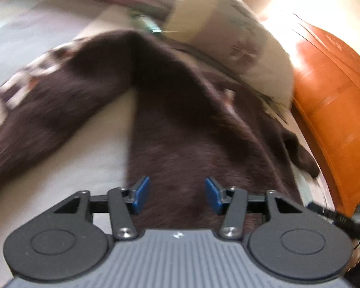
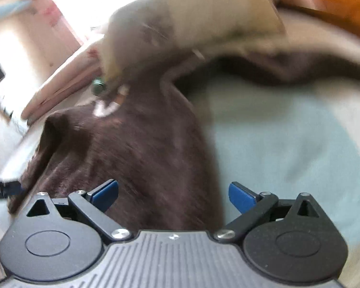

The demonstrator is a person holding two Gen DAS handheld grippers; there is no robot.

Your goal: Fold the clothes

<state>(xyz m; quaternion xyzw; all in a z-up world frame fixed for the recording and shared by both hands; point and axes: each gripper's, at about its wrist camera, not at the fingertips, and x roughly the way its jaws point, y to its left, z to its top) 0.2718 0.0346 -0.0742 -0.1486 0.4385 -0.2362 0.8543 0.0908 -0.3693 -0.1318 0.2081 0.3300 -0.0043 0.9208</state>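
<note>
A pale bed sheet (image 2: 288,144) is seen to carry everything; it appears to be a bed, not a bench. Beyond it an orange wooden board (image 1: 336,110) is seen at the bed's edge, and bright light is thrown in from the far side of the room, where little can be made out through the blur.

On the sheet a dark brown fleecy garment (image 1: 180,124) is spread, with a patterned band of white patches along one edge and a sleeve-like part angled off to one side. It is judged to be only partly folded: the parts are drawn inward, but no tidy stack is seen. A cream patterned cloth (image 1: 240,36) is heaped just behind it, apparently yet to be handled.

The left tongs (image 1: 177,195) are held apart over the brown fabric, nothing clamped. The right tongs (image 2: 174,195) are likewise spread wide and empty, above the garment's edge.
</note>
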